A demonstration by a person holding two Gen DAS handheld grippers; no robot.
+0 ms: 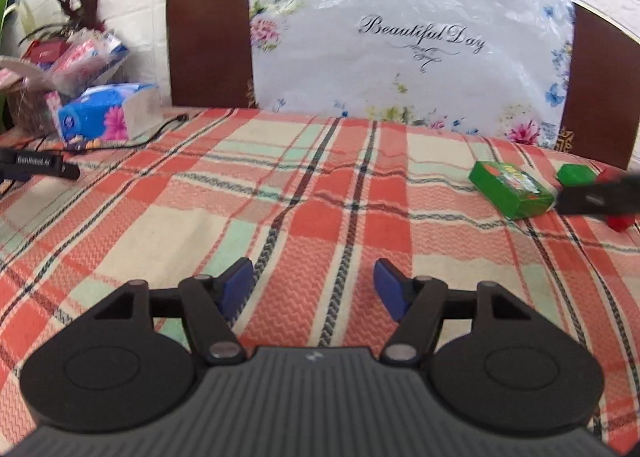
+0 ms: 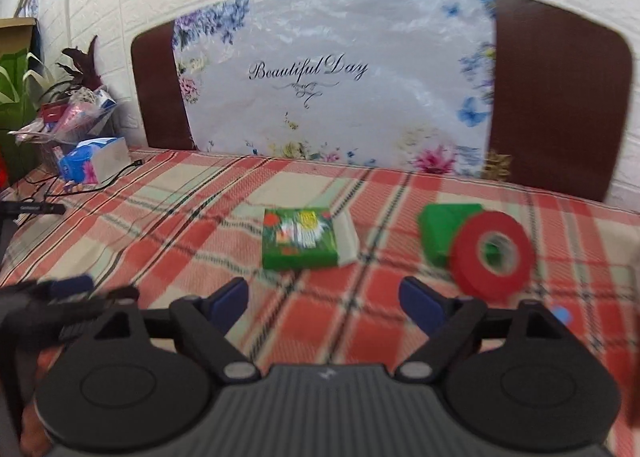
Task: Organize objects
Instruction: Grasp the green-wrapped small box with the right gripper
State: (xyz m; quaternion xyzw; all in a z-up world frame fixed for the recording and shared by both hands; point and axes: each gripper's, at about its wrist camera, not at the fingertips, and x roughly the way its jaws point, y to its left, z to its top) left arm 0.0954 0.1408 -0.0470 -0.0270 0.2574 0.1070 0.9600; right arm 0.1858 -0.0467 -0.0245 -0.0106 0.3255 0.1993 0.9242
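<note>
Green box with a printed top lay on the plaid cloth at the right of the left wrist view, well ahead of the left gripper. That gripper hung above bare cloth, its blue pads standing apart with nothing between them. A plain green block sat just behind the box, and a red roll of tape showed beside it, partly hidden by the blurred dark tip of the right gripper reaching in from the right edge. At the far left, a blue tissue pack rested near a heap of wrapped packets, with a black cable running past it. A floral panel reading "Beautiful Day" leaned against a brown headboard behind the cloth.

From the right wrist view, the green box lay ahead of the right gripper, between the lines of its two fingers but beyond their tips. The jaws stood wide apart, holding nothing. The red roll of tape stood on edge to the right, touching the green block behind it. The left gripper appeared blurred at the lower left edge. The tissue pack sat far left by the wall.
</note>
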